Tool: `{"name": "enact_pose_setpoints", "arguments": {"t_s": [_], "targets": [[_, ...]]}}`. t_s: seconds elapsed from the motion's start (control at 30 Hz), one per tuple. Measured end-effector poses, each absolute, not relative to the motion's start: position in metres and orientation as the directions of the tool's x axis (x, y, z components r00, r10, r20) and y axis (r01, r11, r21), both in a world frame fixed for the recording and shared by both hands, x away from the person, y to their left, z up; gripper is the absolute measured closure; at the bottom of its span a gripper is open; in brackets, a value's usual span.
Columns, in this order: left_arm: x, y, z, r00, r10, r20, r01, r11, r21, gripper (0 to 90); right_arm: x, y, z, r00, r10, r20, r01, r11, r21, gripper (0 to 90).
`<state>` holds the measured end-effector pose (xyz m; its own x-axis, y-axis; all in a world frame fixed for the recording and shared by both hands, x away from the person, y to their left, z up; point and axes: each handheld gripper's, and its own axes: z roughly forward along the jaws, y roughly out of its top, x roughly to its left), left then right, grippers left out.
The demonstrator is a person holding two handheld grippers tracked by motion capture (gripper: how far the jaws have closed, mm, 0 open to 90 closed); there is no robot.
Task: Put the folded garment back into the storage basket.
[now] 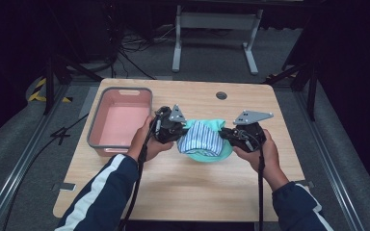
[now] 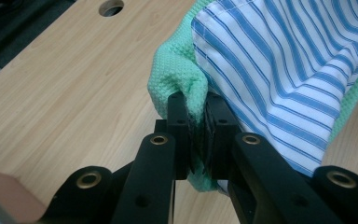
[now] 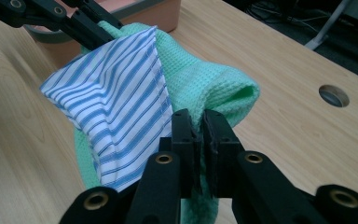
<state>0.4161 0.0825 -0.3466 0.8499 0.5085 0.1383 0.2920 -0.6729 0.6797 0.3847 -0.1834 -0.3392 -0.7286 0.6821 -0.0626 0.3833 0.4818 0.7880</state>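
The left gripper [image 2: 196, 122] has its jaws clamped on a bunched edge of the green waffle cloth [image 2: 179, 77], and the right gripper [image 3: 199, 135] pinches the opposite edge of the same cloth in the same way. Between the two pairs of jaws the cloth sags like a sling, its long axis running from one gripper to the other, with the blue-striped cloth [image 1: 201, 138] cradled in the dip. Beyond the left jaws, the pink tub [image 1: 94, 126] stands on the bench [image 1: 188, 187], so the bundle would likely swing that way.
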Motion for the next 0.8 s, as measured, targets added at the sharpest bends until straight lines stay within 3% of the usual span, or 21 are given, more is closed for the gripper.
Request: {"name": "enact_pose_setpoints", "arguments": {"t_s": [0.8], "targets": [[0.42, 0.143, -0.322, 0.782, 0.596, 0.18, 0.337, -0.648, 0.683, 83.1, 0.411, -0.12, -0.319, -0.776, 0.626, -0.077, 0.326, 0.503, 0.8, 83.7]]}}
